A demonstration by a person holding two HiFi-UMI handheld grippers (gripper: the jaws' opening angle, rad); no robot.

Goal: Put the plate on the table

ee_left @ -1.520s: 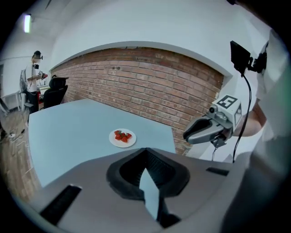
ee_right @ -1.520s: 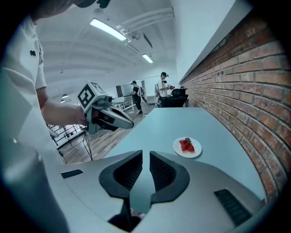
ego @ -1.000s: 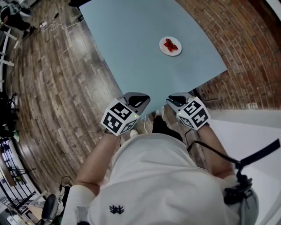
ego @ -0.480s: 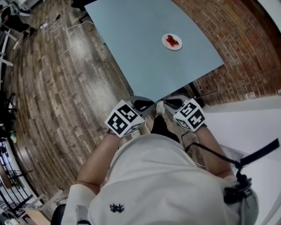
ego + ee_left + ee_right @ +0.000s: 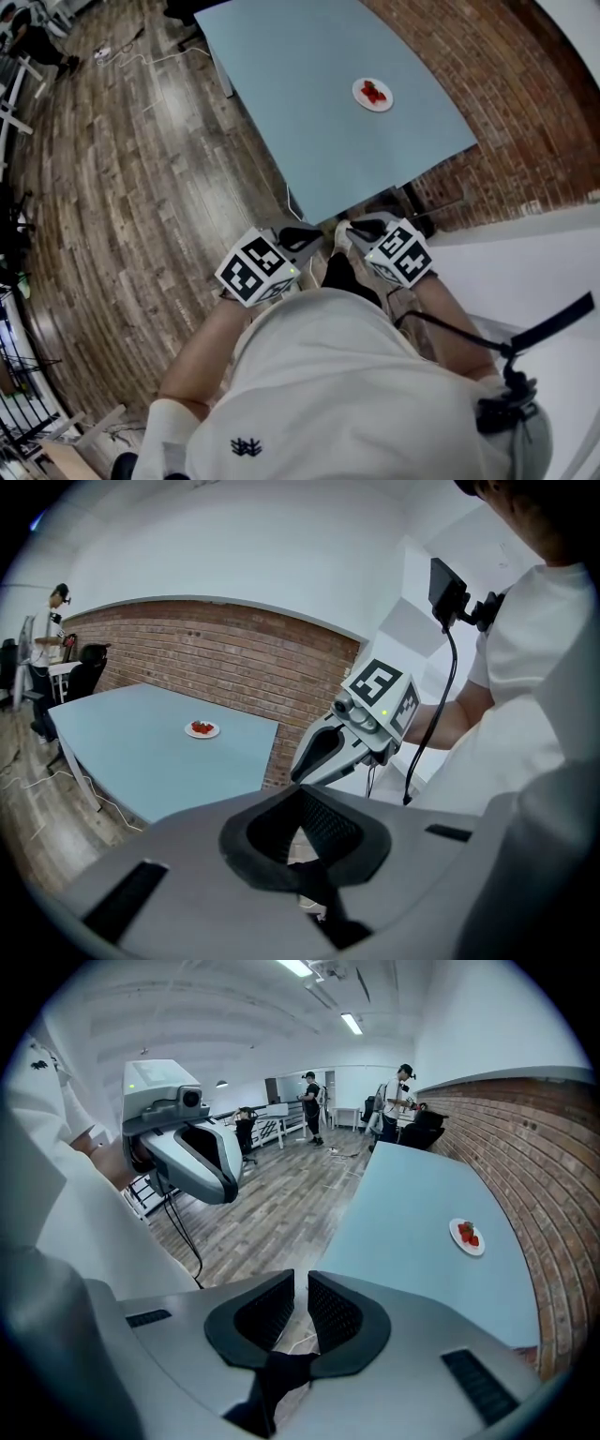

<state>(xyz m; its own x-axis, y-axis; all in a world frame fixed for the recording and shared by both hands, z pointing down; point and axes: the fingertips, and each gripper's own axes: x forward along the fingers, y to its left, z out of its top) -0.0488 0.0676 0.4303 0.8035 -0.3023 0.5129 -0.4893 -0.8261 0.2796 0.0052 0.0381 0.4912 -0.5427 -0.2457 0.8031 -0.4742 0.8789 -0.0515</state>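
Small white round plate (image 5: 373, 95) sits flat on the pale blue rectangular table (image 5: 309, 141), toward its far right part, with bare tabletop all round it. It carries small red pieces (image 5: 373, 91), probably strawberries; too small to confirm. Seen from the left gripper view, the plate (image 5: 202, 729) lies far off on the table (image 5: 131, 757); from the right gripper view it (image 5: 467, 1237) lies to the right on the table (image 5: 412, 1194), close to the red brick wall (image 5: 525, 1166). Left gripper (image 5: 298, 238) is held off the table's near edge, close to the person's white shirt (image 5: 328, 394). Its jaws (image 5: 302, 803) are pressed together with nothing between them. Right gripper (image 5: 361, 228) is just beside it to the right, also short of the table. Its jaws (image 5: 300, 1283) stand a narrow slit apart, and only floor shows through the gap. Both grippers are well apart from the plate. Dark wood plank floor (image 5: 122, 187) lies left of the table. Several people (image 5: 311, 1101) stand at the far end of the room.
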